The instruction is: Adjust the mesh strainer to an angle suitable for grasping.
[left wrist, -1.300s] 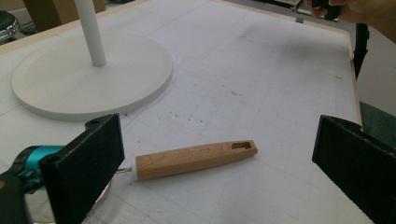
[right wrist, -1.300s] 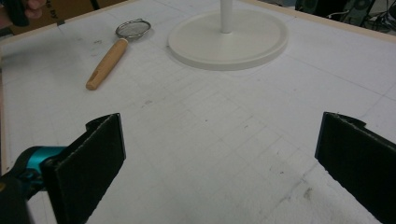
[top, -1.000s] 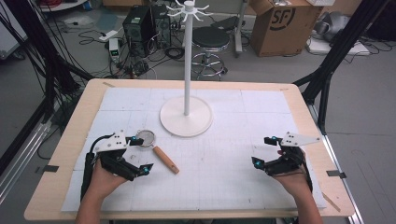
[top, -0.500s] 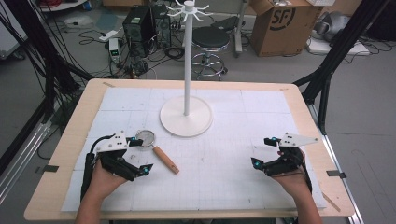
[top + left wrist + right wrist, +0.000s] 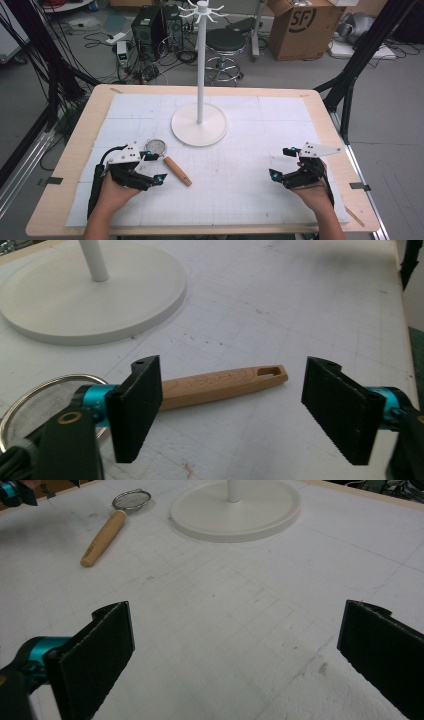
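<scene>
Where one stand [image 5: 199, 131] rises, one strainer [image 5: 170, 162], two open hand-held grippers.

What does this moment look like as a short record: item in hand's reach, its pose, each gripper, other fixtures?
item: strainer, wooden handle, mesh bowl
pose: lying flat on the white mat, handle pointing away from the left gripper
left gripper: jaws have just been closing, apart either side of the handle, no contact
right gripper: open, nothing between the jaws
fixture: white hook stand, base beside the strainer
</scene>
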Demonstrator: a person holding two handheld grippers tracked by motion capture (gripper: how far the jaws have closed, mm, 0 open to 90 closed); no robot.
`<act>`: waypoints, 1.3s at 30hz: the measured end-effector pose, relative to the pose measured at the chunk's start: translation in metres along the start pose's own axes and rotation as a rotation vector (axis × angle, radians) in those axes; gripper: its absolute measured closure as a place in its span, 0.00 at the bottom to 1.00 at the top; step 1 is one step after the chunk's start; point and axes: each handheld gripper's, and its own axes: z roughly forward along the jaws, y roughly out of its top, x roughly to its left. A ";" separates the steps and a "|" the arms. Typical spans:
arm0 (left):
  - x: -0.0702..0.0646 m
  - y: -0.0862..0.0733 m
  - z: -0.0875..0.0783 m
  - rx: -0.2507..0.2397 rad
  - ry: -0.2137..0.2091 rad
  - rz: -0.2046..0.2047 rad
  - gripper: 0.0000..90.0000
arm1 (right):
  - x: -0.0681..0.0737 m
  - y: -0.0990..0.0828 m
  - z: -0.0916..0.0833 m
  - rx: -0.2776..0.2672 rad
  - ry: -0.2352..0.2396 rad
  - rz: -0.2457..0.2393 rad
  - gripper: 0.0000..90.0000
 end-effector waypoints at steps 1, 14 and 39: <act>0.000 0.000 0.000 0.000 0.000 0.000 0.33 | 0.000 0.000 0.000 -0.001 0.001 0.001 0.01; 0.010 0.002 0.005 0.022 0.069 -0.037 0.64 | -0.001 0.000 0.000 0.001 0.000 -0.005 0.01; -0.009 -0.006 0.050 0.241 -0.049 0.016 1.00 | 0.001 0.000 0.002 0.013 -0.001 -0.008 0.01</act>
